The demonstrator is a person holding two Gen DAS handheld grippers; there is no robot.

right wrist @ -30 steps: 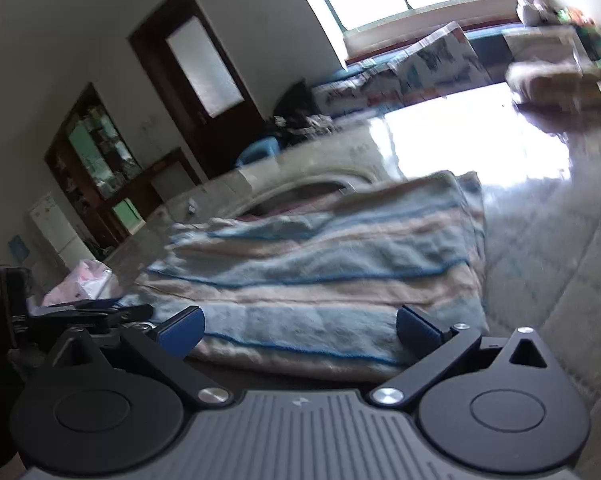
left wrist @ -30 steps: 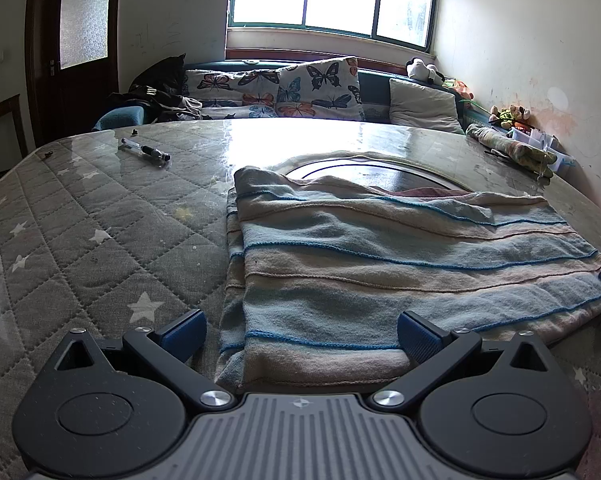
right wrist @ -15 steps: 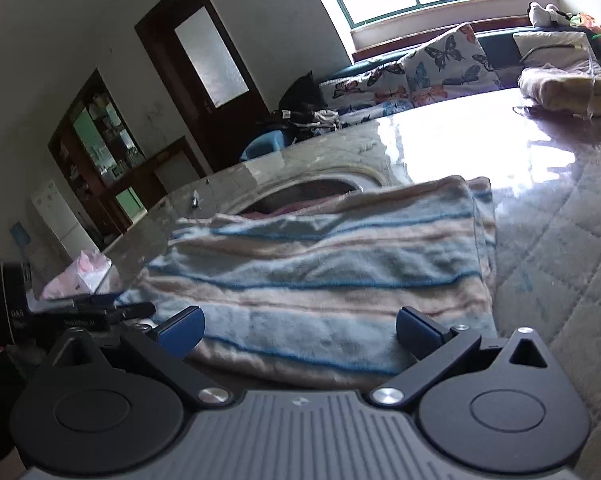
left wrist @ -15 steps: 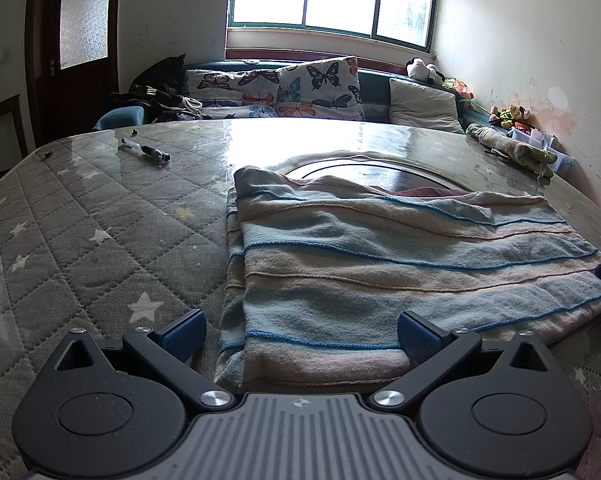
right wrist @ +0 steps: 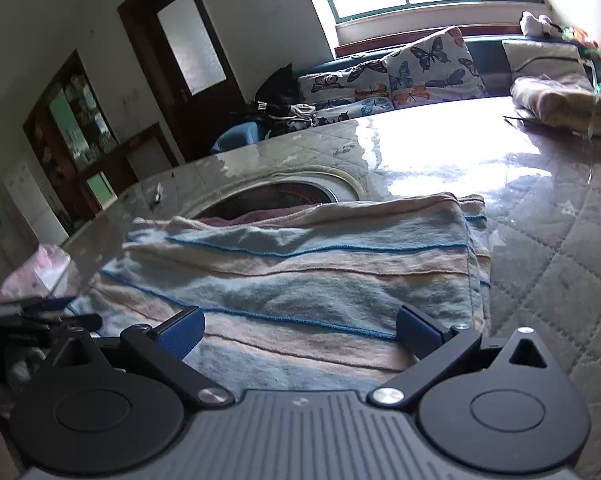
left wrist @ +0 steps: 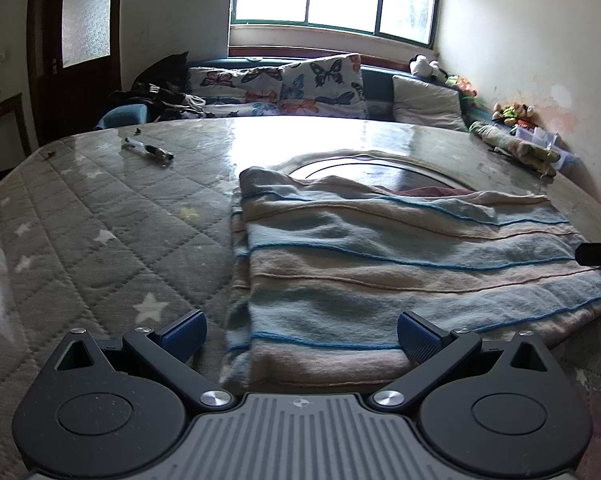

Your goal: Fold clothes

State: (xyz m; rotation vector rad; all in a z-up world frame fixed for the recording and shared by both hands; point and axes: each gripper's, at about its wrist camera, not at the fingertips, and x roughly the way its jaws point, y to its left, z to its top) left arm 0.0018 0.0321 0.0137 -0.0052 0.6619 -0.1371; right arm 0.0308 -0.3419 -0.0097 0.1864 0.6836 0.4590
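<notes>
Striped garment (left wrist: 400,268) folded, near edge between both tongs (left wrist: 302,334) (right wrist: 298,330), spread wide, empty.

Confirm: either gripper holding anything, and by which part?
Nothing held. Left gripper and right gripper both have jaws wide open, at the near edge of the folded striped garment, not clamped on it.

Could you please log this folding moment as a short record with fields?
garment: striped sweater, folded flat, blue and beige bands
surface: quilted star-print table cover
left gripper: open, at the sweater's near left corner, holding nothing
right gripper: open, at the sweater's near right edge, holding nothing
other items: pen at far left; folded cloth at far right
</notes>
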